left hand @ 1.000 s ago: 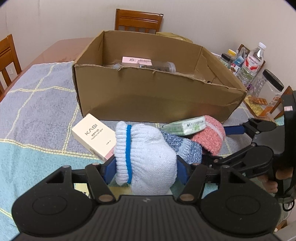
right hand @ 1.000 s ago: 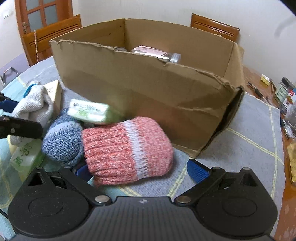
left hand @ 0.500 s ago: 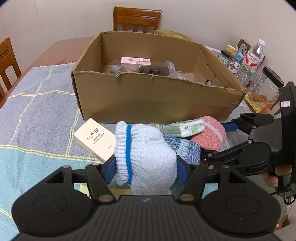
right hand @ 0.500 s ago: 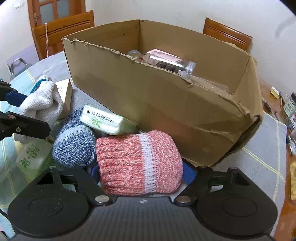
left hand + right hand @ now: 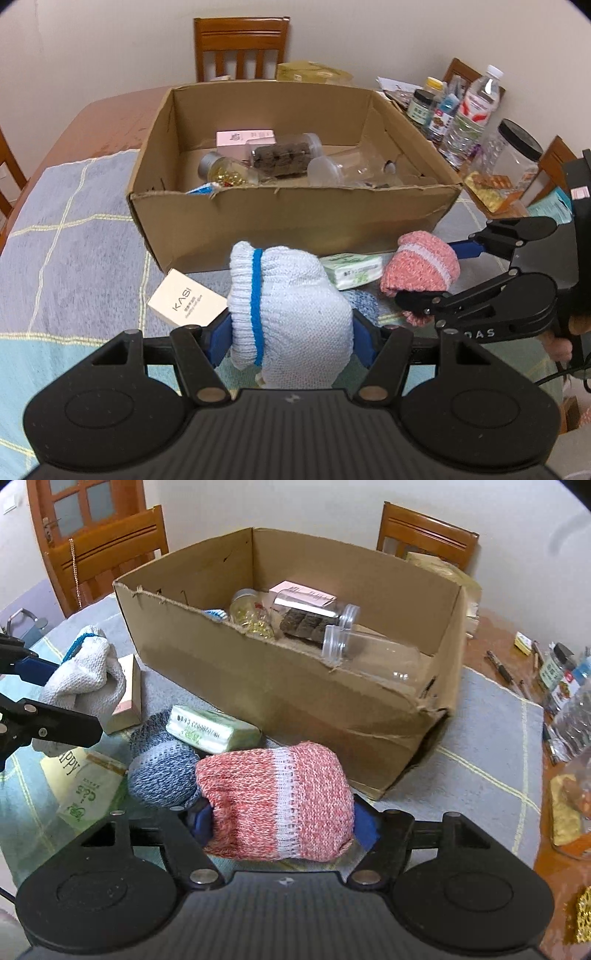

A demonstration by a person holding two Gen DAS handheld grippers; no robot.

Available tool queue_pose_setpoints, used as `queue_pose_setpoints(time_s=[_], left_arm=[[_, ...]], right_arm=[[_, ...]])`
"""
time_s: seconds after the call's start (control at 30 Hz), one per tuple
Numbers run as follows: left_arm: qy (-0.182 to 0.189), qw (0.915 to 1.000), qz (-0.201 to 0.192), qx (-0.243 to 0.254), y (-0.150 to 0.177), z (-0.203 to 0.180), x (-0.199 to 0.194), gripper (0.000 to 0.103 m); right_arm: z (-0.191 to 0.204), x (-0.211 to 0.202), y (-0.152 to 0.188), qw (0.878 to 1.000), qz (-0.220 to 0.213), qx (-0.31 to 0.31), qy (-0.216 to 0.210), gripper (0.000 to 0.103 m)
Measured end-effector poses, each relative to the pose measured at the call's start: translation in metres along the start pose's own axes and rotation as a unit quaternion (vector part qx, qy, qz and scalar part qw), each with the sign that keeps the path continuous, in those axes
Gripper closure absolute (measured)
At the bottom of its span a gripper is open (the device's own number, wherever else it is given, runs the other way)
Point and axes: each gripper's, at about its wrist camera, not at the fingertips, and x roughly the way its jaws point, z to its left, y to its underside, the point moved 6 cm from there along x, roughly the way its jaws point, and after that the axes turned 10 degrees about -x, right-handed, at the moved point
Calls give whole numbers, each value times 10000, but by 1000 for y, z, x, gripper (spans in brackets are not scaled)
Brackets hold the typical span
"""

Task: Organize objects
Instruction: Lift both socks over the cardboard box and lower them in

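Note:
My left gripper (image 5: 291, 332) is shut on a white sock roll with a blue stripe (image 5: 288, 306), held just above the cloth. The jaws of my right gripper (image 5: 282, 821) are closing, and their blue pads press both ends of a pink knitted sock roll (image 5: 273, 794). That pink roll (image 5: 421, 266) also shows at the right of the left wrist view. Behind both stands an open cardboard box (image 5: 295, 218) with jars and a pink carton inside. A blue-grey sock roll (image 5: 159, 775) and a green tissue pack (image 5: 210, 729) lie beside the pink roll.
A cream KASI carton (image 5: 186, 302) lies by the box's front left corner. Another green tissue pack (image 5: 92, 797) lies on the checked cloth. Bottles and jars (image 5: 472, 110) crowd the table's right side. Wooden chairs (image 5: 242, 48) stand behind the table.
The right jaws went from wide open around the pink sock roll to pressing on it. Both grippers have risen with their rolls, so more of the box's inside shows.

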Motion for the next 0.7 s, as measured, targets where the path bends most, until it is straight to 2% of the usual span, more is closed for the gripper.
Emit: queue_pose_setpoints(time_s=[0.37,0.7], left_arm=[[188,9993,174,290,-24,-10,-18,39],[367,9968,-188,690,-80,-30,-29,39]], right_arm=[[-16,-51,-14,9995,32,267,164,27],[-32,-88,-46,9986,-305,351,268,27]])
